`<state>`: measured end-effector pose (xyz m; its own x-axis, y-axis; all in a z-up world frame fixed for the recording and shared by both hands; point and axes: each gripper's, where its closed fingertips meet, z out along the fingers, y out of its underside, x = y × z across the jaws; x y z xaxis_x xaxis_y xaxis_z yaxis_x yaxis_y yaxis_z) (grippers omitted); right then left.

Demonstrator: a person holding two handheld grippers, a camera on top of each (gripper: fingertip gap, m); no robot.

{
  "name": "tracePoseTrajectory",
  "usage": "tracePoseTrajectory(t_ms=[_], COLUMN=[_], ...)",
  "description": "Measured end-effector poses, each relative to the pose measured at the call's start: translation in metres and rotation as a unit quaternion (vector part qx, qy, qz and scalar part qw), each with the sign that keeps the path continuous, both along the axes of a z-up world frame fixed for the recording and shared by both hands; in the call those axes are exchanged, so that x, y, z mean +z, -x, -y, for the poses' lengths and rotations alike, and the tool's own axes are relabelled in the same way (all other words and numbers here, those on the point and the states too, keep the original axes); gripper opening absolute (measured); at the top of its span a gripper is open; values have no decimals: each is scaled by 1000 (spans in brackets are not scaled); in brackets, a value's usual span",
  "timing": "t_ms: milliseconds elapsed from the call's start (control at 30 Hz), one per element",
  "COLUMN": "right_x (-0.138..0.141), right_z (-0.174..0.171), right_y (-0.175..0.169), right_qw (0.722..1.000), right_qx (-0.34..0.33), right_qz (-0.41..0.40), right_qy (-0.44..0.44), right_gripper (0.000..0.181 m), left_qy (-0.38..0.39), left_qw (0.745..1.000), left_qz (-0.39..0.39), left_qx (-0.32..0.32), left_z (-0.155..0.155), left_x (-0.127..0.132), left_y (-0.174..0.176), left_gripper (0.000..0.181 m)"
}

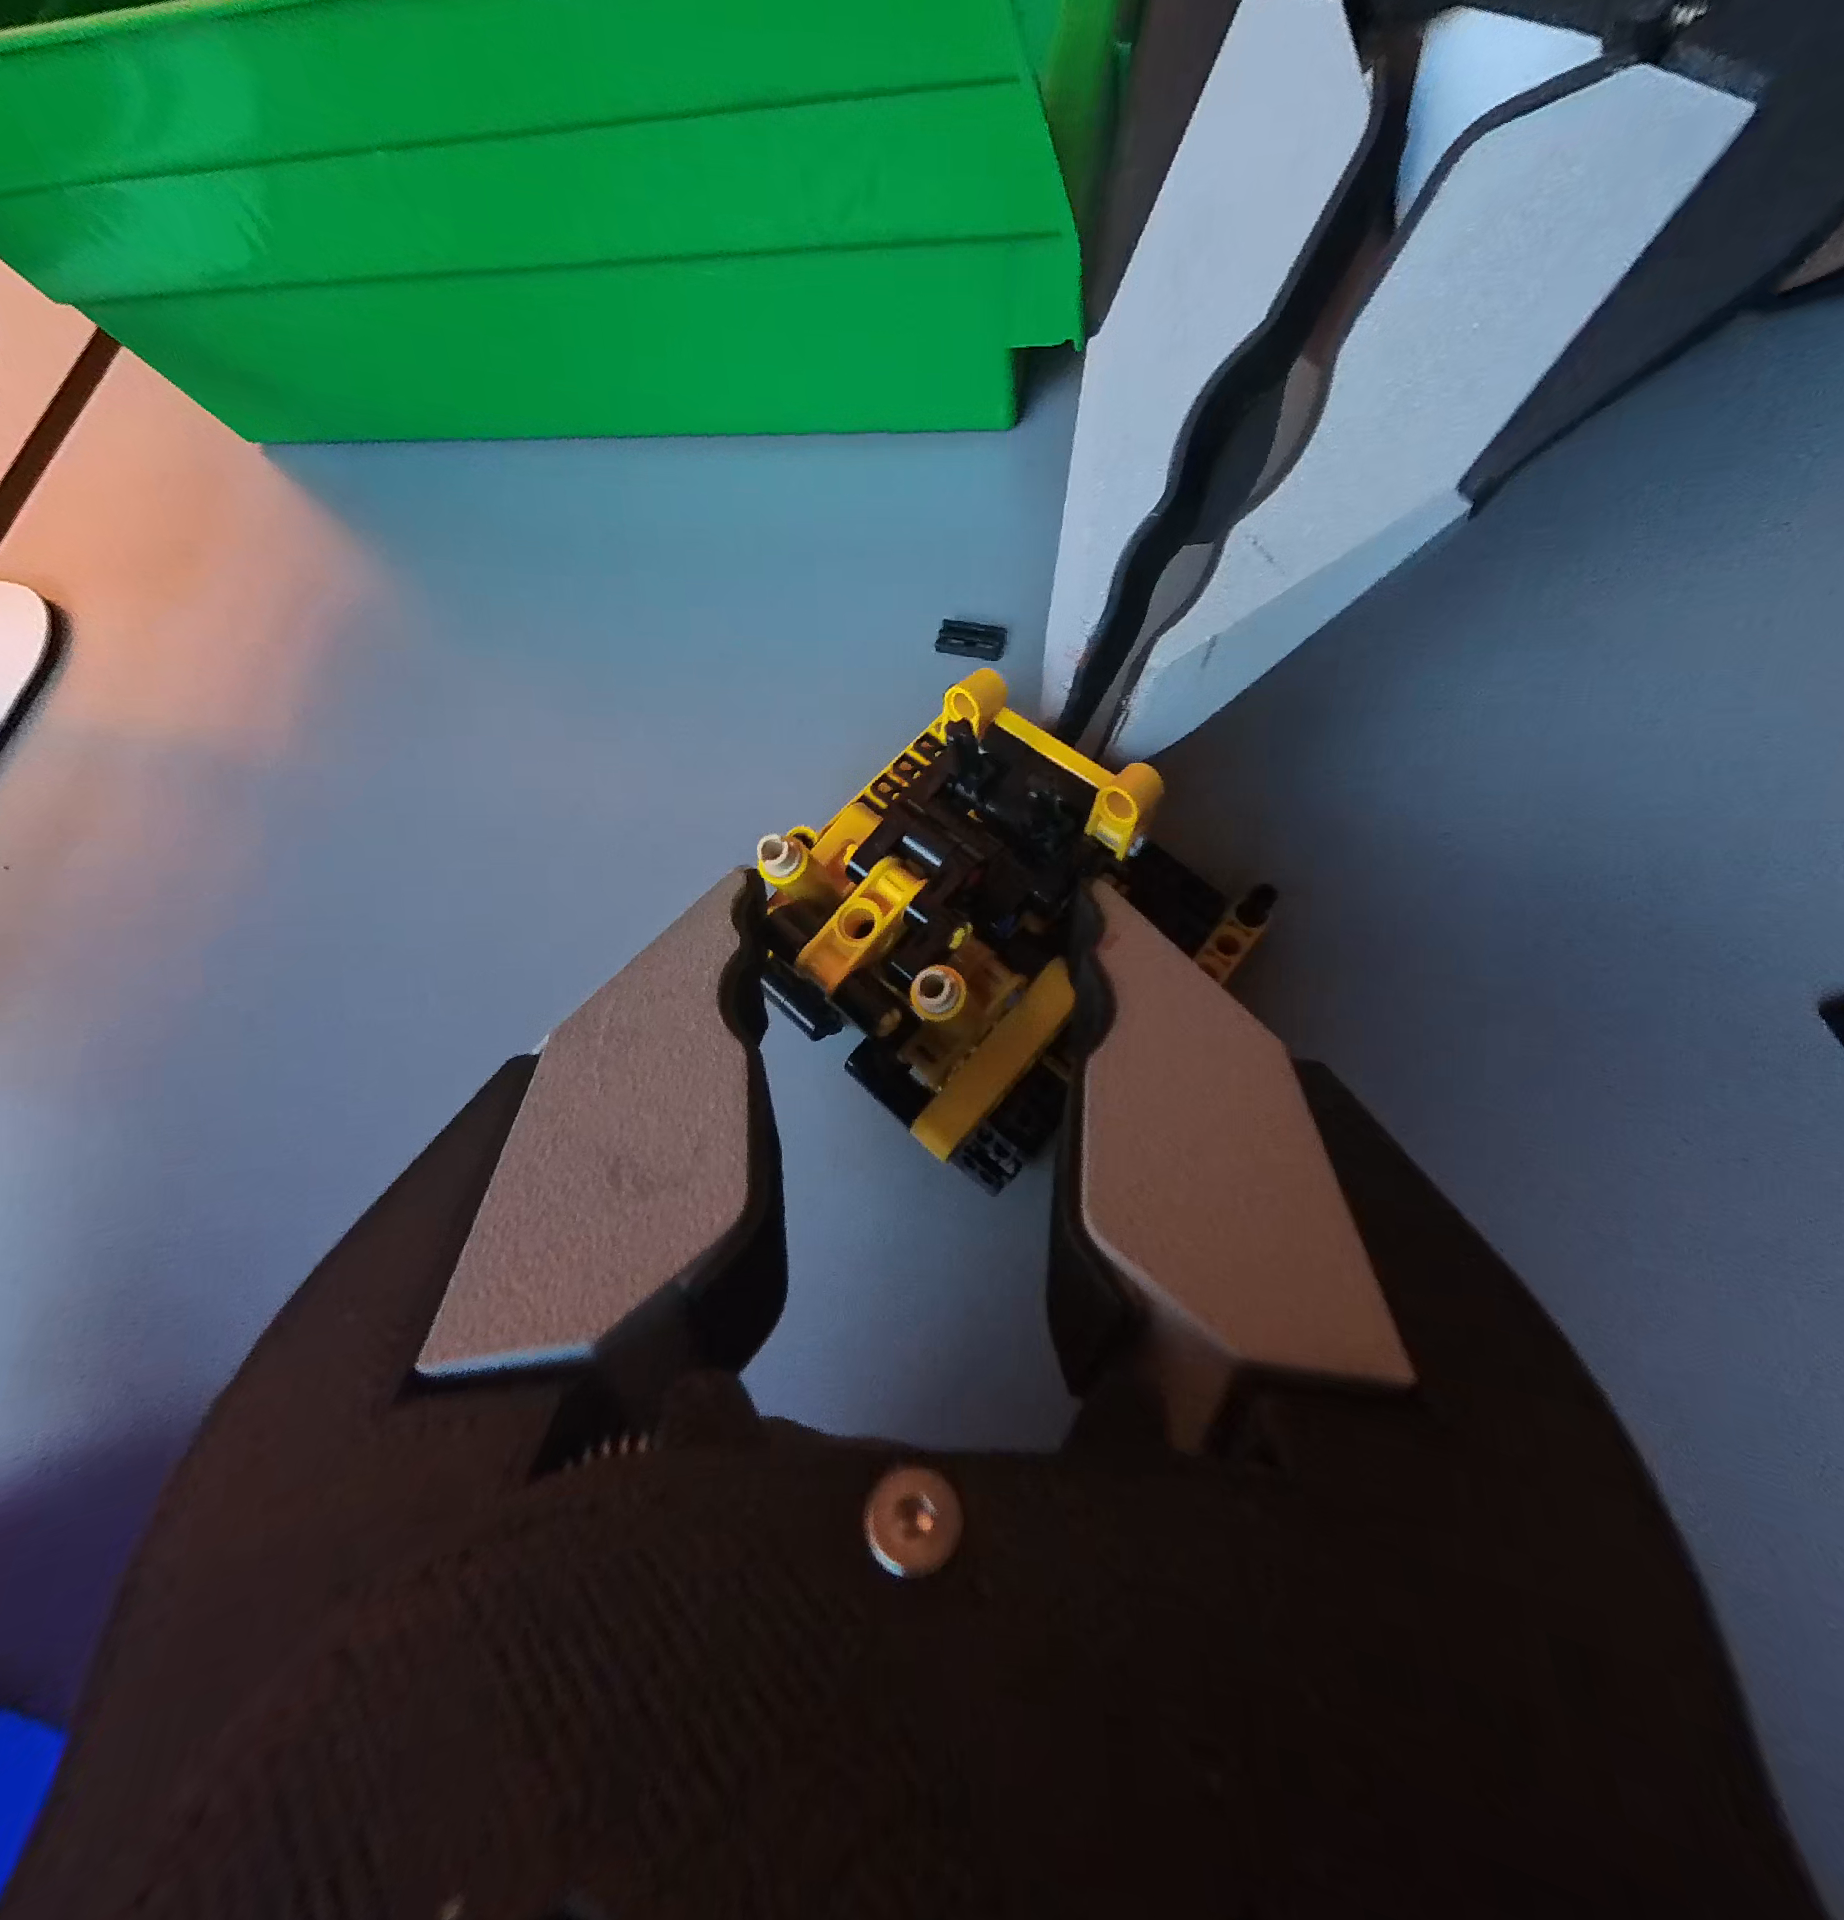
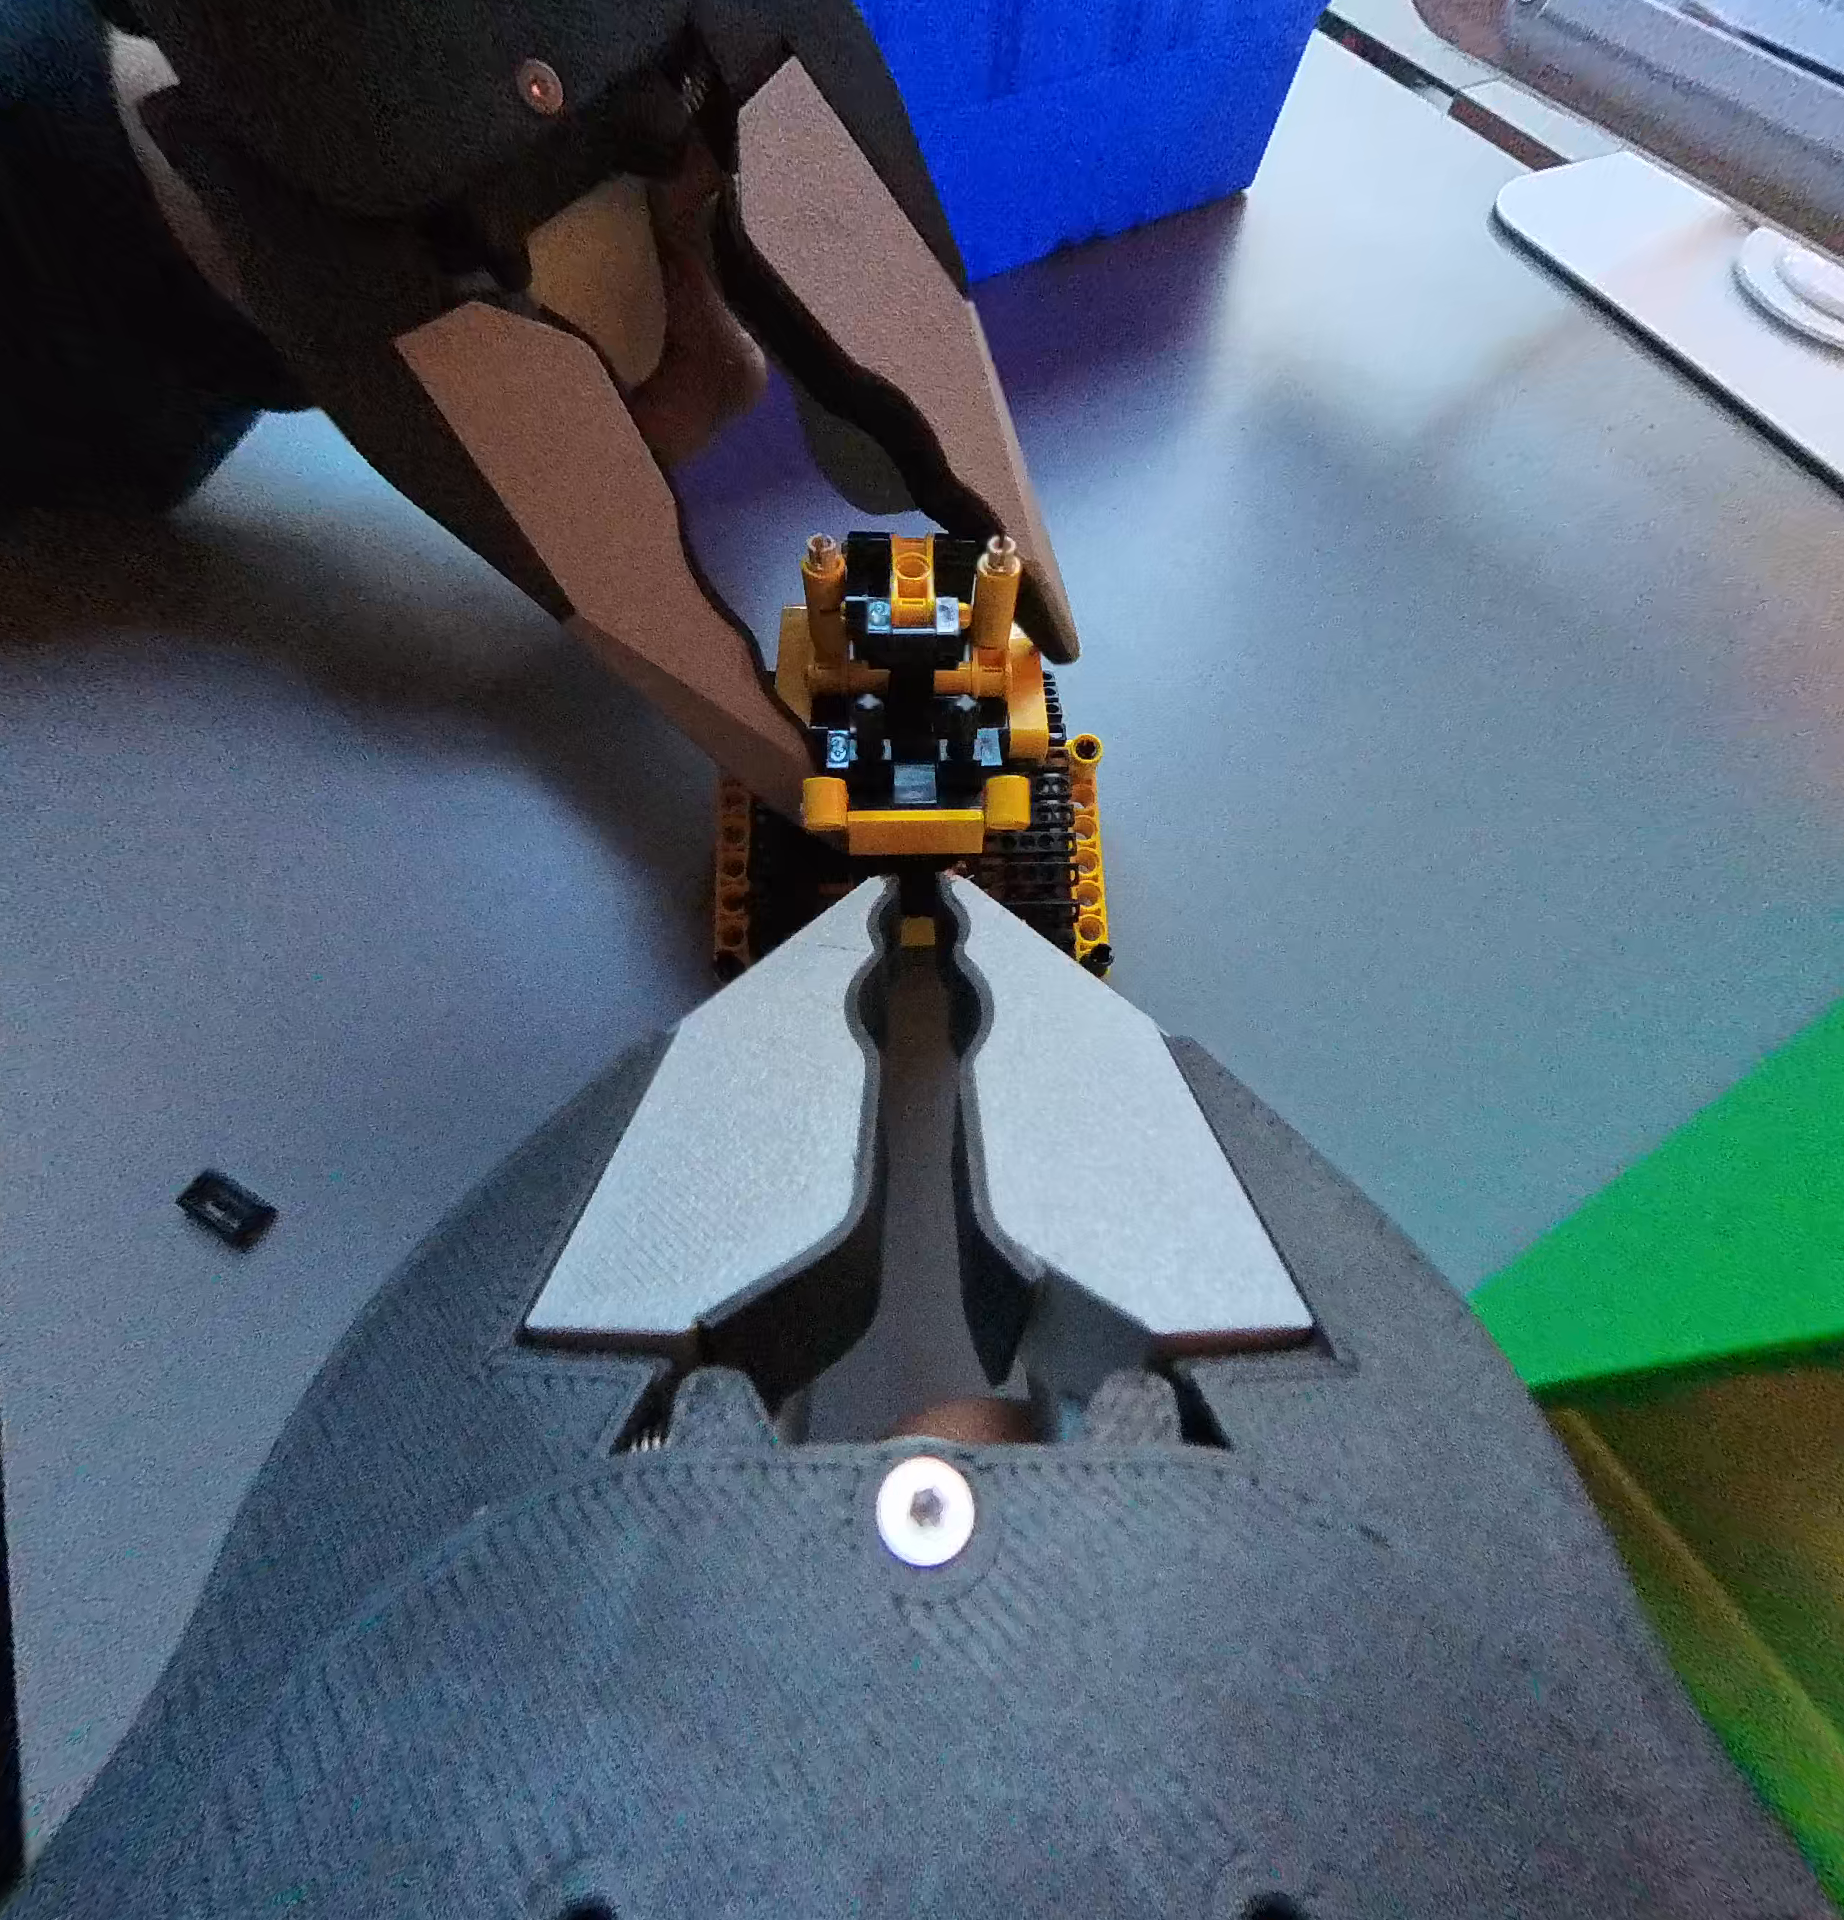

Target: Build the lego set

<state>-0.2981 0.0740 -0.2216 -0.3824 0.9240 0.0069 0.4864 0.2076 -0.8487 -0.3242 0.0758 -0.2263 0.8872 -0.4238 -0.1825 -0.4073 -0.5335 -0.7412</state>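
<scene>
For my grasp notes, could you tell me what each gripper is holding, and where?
Left gripper clamps the lego vehicle's upper body by its sides. Right gripper pinches a small black-and-yellow part at its front.

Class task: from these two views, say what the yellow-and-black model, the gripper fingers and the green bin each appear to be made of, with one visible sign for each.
Model: likely moulded hard plastic, glossy; smooth pins and holed beams catch highlights.
Gripper fingers: probably 3D-printed plastic, matte; fine layered grain shows on the grey faces and black body.
Green bin: apparently smooth plastic, slightly shiny; uniform colour, stepped moulded ridges.
</scene>
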Motion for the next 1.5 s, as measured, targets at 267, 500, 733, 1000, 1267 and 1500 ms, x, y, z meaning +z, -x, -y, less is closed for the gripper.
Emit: tracePoseTrajectory(t_ms=[267, 500, 733, 1000, 1267, 1500], right_x=[21, -3, -4, 4, 23, 16], right_z=[-23, -8, -10, -1, 1, 11], right_y=[-15, -6, 0, -2, -10, -4], right_qw=[996, 998, 999, 997, 997, 997], right_qx=[-34, -23, -34, 10, 5, 24], right_qz=[-43, -19, -10, 3, -76, -68], right_qy=[66, -49, -32, 74, -15, -34], right_gripper=[0, 26, 30, 22, 15, 6], left_qy=[6, -3, 2, 1, -6, -19], left_qw=[1000, 999, 995, 995, 998, 999], left_qz=[0, 35, 100, 99, 47, 12], left_qx=[23, 35, 31, 13, 32, 31], left_z=[3, -3, -2, -2, -4, -7], left_x=[0, 3, 5, 5, 2, 1], left_y=[13, 12, 5, -6, -2, -7], left_gripper=[55, 55, 55, 55, 56, 56])
